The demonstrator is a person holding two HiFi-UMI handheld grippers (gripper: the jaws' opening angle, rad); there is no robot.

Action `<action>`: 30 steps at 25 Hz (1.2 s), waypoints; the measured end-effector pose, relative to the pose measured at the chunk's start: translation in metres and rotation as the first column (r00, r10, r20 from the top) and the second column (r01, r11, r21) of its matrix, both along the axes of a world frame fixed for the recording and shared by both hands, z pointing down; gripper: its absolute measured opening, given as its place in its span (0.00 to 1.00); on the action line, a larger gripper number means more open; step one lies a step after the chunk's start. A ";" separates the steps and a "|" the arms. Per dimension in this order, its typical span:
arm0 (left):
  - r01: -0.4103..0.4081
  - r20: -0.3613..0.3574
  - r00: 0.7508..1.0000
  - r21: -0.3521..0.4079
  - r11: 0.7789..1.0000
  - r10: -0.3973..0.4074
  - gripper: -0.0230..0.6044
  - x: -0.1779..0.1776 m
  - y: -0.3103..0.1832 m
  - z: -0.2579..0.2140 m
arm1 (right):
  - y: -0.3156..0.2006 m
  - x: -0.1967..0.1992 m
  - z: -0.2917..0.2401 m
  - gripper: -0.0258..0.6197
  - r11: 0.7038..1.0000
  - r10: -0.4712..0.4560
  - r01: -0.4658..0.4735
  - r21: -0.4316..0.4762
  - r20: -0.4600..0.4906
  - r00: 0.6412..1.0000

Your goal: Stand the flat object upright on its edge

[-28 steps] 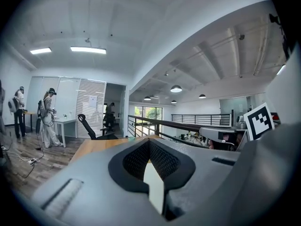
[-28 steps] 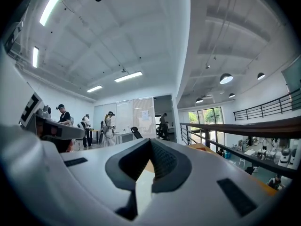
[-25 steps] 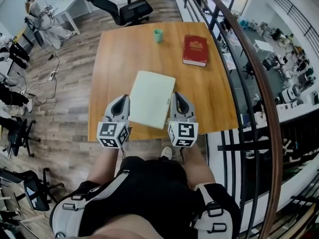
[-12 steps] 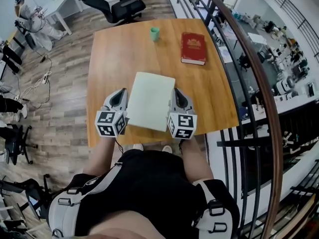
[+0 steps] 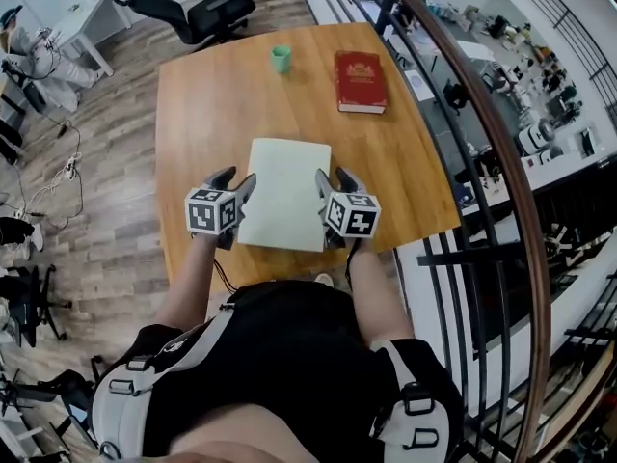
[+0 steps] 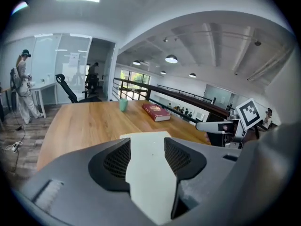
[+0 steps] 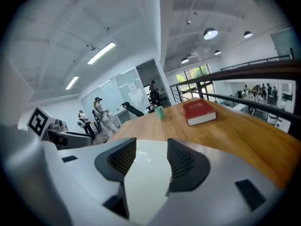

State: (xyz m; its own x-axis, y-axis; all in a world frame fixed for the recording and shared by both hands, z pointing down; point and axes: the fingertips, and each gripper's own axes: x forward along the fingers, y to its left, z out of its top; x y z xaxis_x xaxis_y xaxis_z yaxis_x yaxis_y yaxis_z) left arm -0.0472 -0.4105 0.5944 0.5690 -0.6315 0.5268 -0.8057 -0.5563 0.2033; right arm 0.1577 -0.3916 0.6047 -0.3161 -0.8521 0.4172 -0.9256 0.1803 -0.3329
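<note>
While the pale board (image 5: pixel 284 193) lies flat at the table's (image 5: pixel 202 104) six o'clock, seen in the gap of each gripper's just-opened jaws but unpinched, we should clamp its nine o'clock edge with the left gripper (image 5: pixel 236 183) and its three o'clock edge with the right gripper (image 5: pixel 335 179) evenly, then tip it up.

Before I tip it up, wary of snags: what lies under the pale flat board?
The board lies flat on the wooden table; whatever is directly beneath it is covered.

Smooth, warm wooden worktop (image 5: pixel 202 114) with fine grain and a soft sheen. On it lie a pale flat object (image 5: pixel 284 191), matt like card, and a red book (image 5: pixel 360 80) with a glossy hard cover. The left claw (image 6: pixel 146 145) and right claw (image 7: pixel 151 149) are matt grey plastic with finely ribbed dark pads (image 6: pixel 117 160).
</note>
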 end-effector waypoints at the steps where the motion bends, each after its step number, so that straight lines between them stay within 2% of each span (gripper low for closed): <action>1: -0.011 0.003 1.000 -0.031 0.999 0.011 0.38 0.000 -0.004 0.010 | -0.001 0.000 0.012 0.34 0.999 -0.004 0.004 -0.041 0.015 1.000; 6: -0.016 0.066 0.998 -0.108 0.994 0.024 0.41 -0.005 -0.022 0.050 | -0.003 -0.002 0.064 0.39 0.979 -0.021 0.033 -0.199 0.060 0.998; 8: -0.017 0.068 0.997 -0.152 0.988 0.028 0.41 -0.005 -0.024 0.065 | 0.001 -0.001 0.081 0.41 0.968 -0.016 0.034 -0.249 0.074 0.997; 12: -0.020 0.029 0.999 -0.270 0.963 0.028 0.41 -0.004 -0.025 0.100 | 0.004 0.000 0.110 0.42 0.942 0.007 0.027 -0.334 0.100 0.995; 17: -0.017 0.046 0.998 -0.371 0.928 0.037 0.41 -0.003 -0.022 0.142 | 0.009 -0.002 0.144 0.42 0.899 0.018 0.031 -0.437 0.107 0.994; 20: -0.012 0.027 0.999 -0.396 0.918 0.025 0.41 -0.003 -0.022 0.151 | 0.012 -0.006 0.157 0.42 0.880 0.022 0.049 -0.472 0.145 0.989; 23: -0.032 0.025 0.999 -0.421 0.906 0.047 0.41 -0.002 -0.024 0.155 | 0.010 -0.006 0.160 0.42 0.863 -0.003 0.079 -0.499 0.152 0.988; 27: -0.052 0.007 0.998 -0.488 0.871 0.063 0.41 0.000 -0.024 0.153 | 0.008 -0.005 0.160 0.41 0.824 -0.041 0.134 -0.550 0.179 0.983; 29: -0.046 0.012 0.998 -0.511 0.858 0.061 0.41 0.003 -0.018 0.151 | 0.012 -0.005 0.156 0.40 0.820 -0.049 0.140 -0.554 0.176 0.983; 30: -0.043 0.016 0.998 -0.509 0.860 0.060 0.41 0.003 -0.015 0.149 | 0.014 -0.005 0.152 0.40 0.825 -0.055 0.140 -0.547 0.169 0.984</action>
